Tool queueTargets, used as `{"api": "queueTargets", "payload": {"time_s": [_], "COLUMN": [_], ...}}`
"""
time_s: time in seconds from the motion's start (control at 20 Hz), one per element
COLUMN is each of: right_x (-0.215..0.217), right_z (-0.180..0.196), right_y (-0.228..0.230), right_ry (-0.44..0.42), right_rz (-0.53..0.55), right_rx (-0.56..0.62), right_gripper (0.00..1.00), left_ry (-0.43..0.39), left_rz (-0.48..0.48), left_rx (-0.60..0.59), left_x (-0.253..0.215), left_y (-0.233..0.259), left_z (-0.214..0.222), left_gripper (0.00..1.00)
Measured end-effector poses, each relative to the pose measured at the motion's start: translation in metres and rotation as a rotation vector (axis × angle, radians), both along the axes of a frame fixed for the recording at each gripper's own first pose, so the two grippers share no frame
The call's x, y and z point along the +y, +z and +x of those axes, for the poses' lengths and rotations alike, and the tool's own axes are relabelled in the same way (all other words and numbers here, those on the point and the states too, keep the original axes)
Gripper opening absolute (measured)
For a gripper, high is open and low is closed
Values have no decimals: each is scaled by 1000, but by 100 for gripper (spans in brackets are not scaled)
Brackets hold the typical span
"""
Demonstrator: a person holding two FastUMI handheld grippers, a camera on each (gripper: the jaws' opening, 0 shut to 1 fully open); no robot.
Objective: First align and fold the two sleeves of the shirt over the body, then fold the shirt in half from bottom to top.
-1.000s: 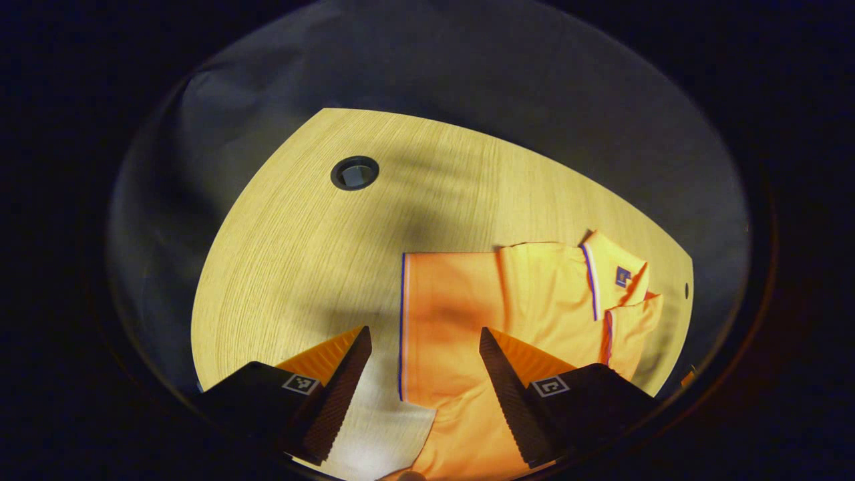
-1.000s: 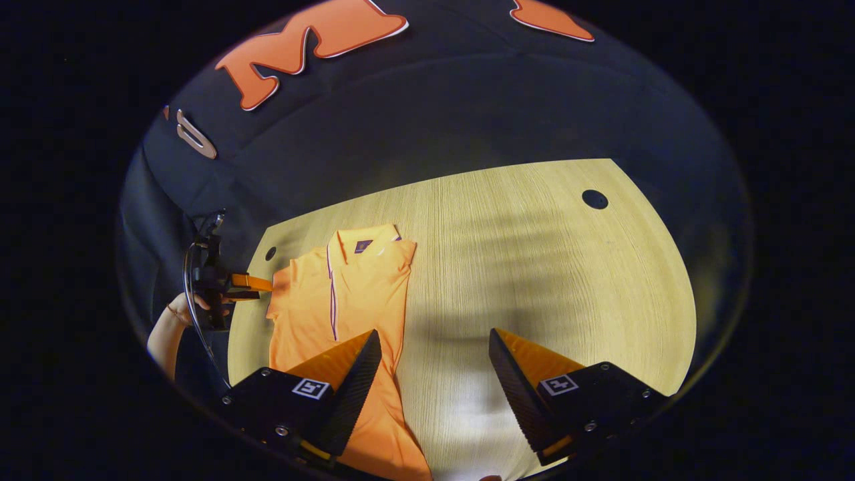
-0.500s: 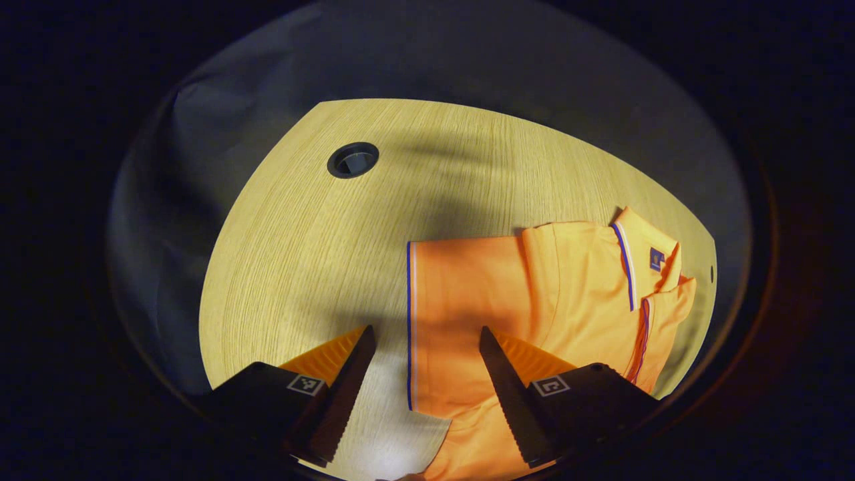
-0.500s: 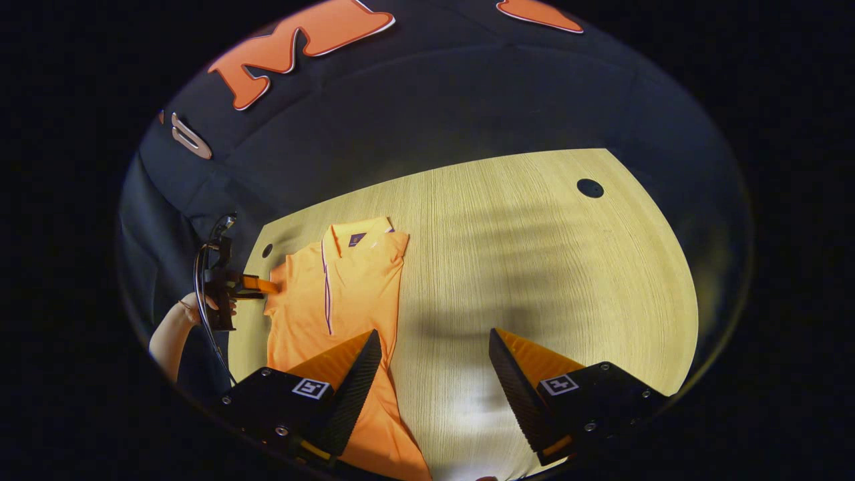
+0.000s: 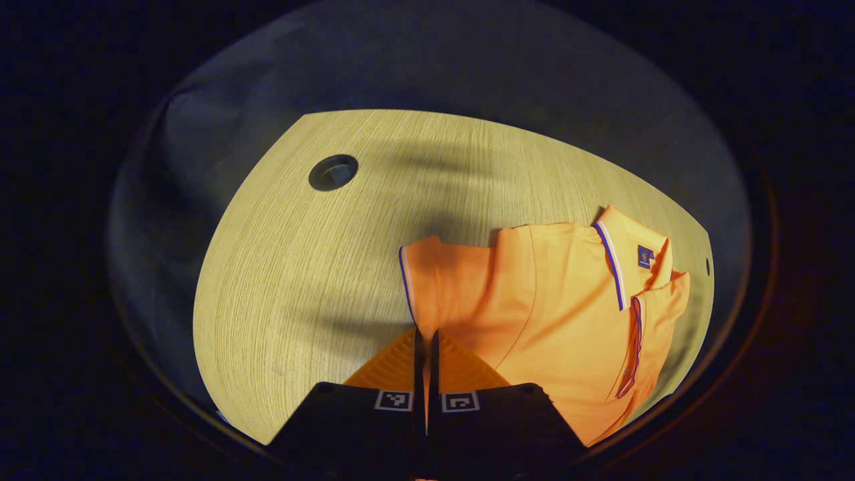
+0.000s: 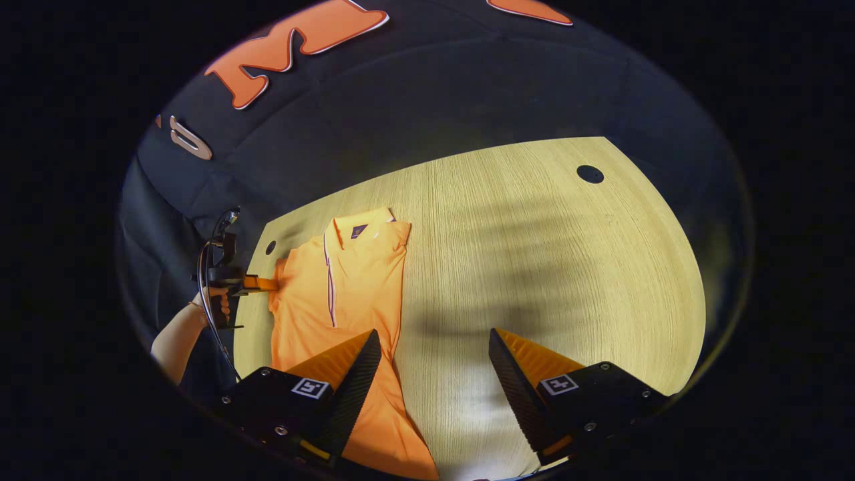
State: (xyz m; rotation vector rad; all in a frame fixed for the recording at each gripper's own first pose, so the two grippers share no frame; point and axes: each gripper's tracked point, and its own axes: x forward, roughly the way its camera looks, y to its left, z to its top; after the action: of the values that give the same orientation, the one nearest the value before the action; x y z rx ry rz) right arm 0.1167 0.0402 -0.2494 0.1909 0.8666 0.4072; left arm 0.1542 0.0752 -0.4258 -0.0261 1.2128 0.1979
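An orange polo shirt lies flat on the wooden table, its collar at the right in the left gripper view. My left gripper is shut on the striped cuff of one sleeve, which puckers up off the table. In the right gripper view the shirt lies at the left. There the left gripper, held by a hand, touches the shirt's far side. My right gripper is open above bare table beside the shirt's lower edge, with one finger over the cloth.
The wooden table stretches to the right of the shirt in the right gripper view. A round cable hole sits at its far left in the left gripper view, and another hole at the far right in the right gripper view.
My left gripper has gone from open to shut on the sleeve cuff, and the sleeve has bunched up. The right gripper has barely moved and stays open.
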Motion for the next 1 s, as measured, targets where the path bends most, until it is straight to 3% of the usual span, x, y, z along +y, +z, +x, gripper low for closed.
{"api": "queueTargets", "payload": {"time_s": [0.2,0.6,1.0], "right_x": [-9,-16,-33], "right_z": [-5,-14,-23], "right_y": [3,12,21], "right_ry": [-1,5,6], "right_rz": [1,33,63], "right_rx": [-17,-44,-67], "right_gripper": [99,99,99], "left_ry": [15,-87,-212], "left_rz": [-33,-16,-27], "left_rx": [-44,-125,-130], "left_x": [-9,-48,-126], "left_y": [17,77,102], "left_z": [-2,-1,-10], "left_gripper": [1,1,1]}}
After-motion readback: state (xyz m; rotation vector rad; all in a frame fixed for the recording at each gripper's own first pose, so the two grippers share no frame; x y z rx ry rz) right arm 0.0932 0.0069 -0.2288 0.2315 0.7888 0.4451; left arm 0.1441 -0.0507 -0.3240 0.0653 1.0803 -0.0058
